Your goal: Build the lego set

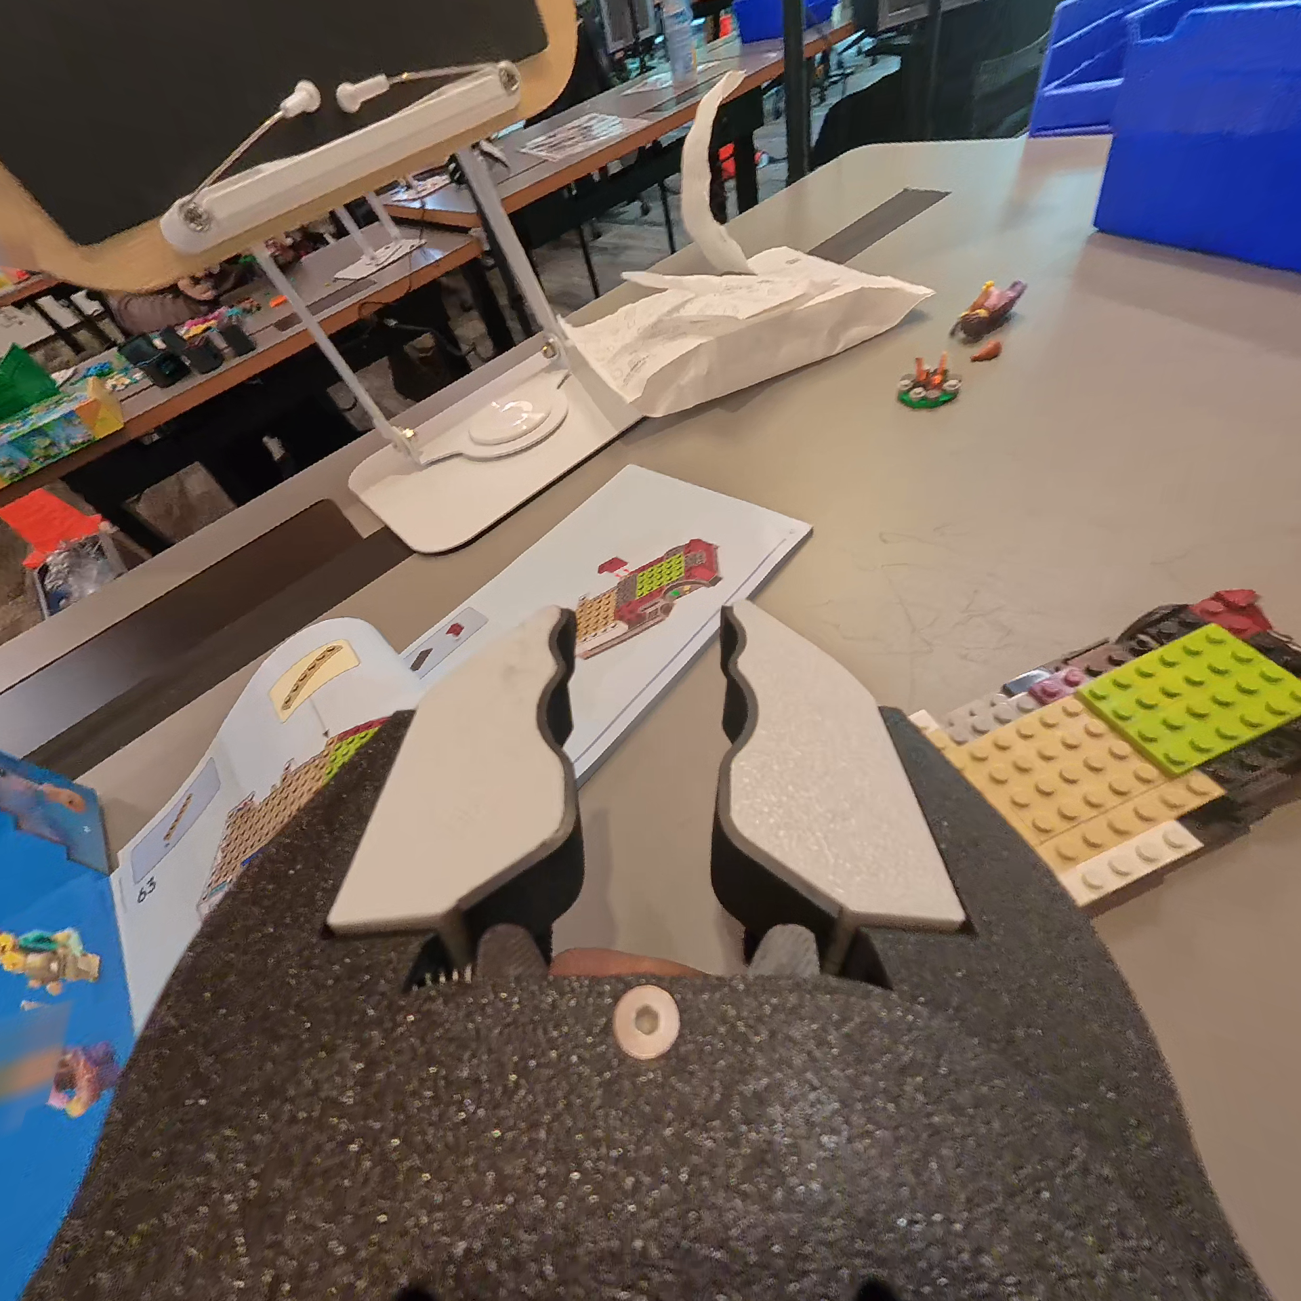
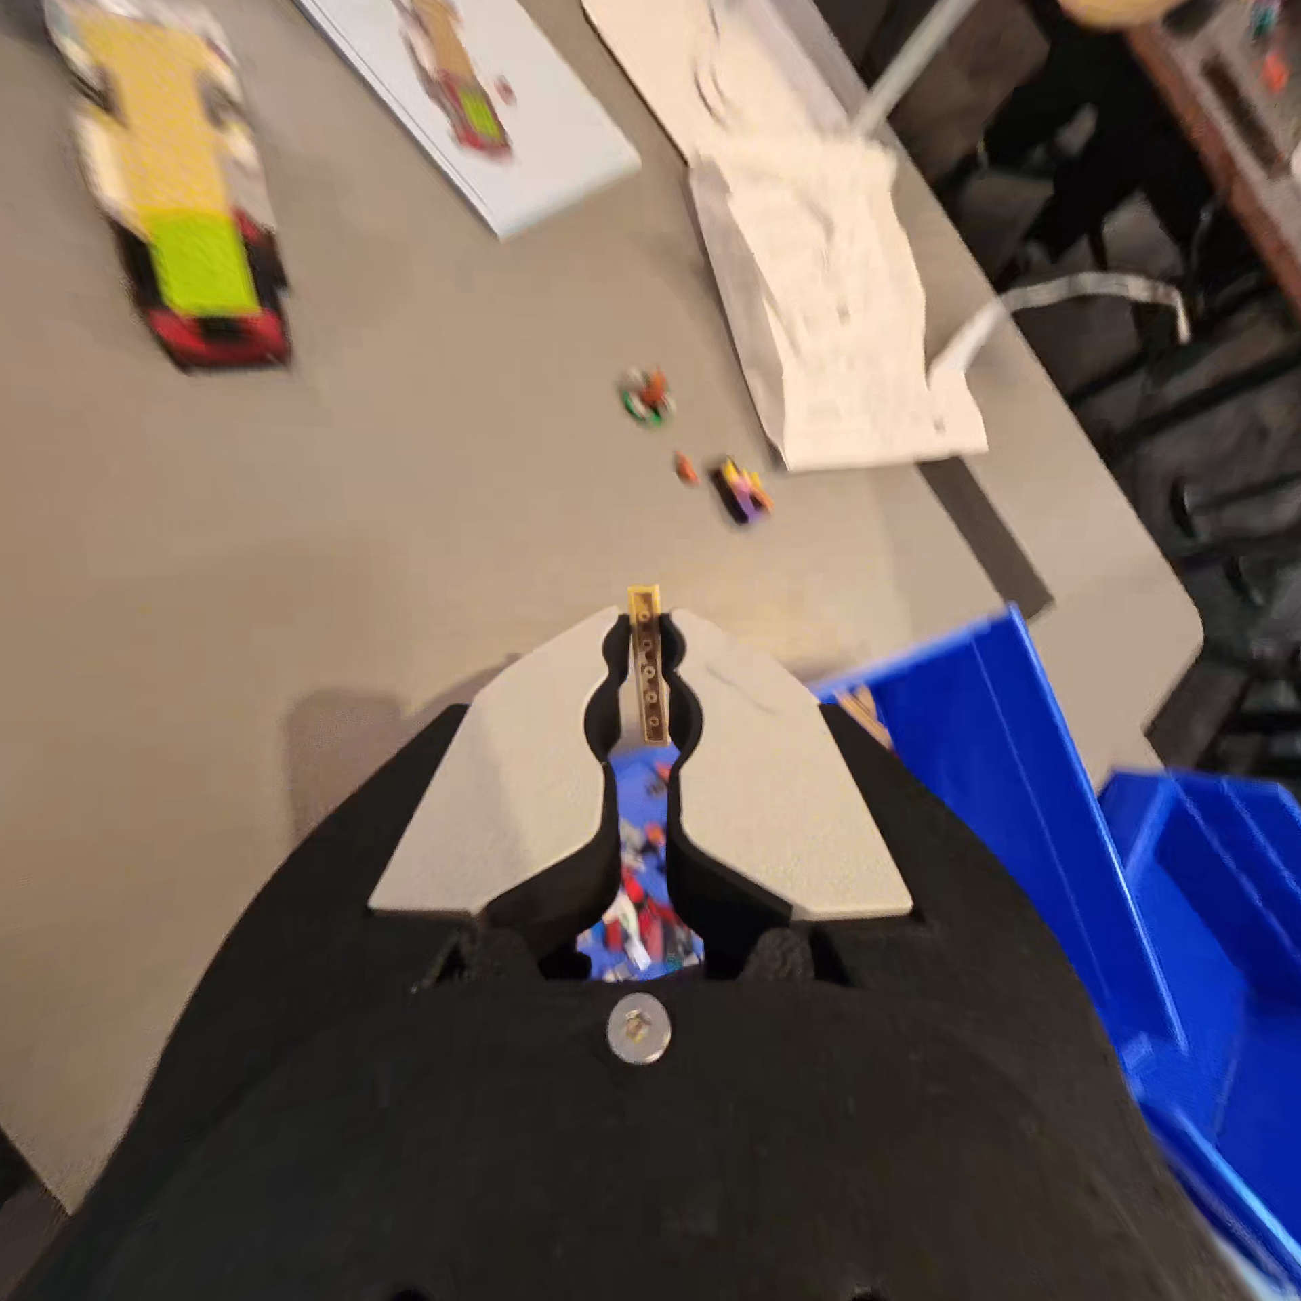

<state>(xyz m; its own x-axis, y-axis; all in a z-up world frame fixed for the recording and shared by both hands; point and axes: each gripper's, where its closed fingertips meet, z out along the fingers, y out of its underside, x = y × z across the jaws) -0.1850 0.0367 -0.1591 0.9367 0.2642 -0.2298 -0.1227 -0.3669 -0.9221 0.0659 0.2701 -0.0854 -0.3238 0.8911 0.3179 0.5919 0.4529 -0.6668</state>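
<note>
My right claw (image 2: 646,619) is closed on a narrow tan studded plate (image 2: 649,669), both pads pressing its long sides; one end projects past the fingertips. It hangs above the grey tabletop (image 2: 422,528), with a blue bin (image 2: 1021,760) of mixed pieces beneath and to the right. My left claw (image 1: 644,619) stands wide open with nothing between its pads, above an open instruction booklet (image 1: 676,556). A partly built brick model (image 1: 1126,739) with tan and lime plates lies near its right finger. A white paper bag (image 1: 739,317) lies farther off.
</note>
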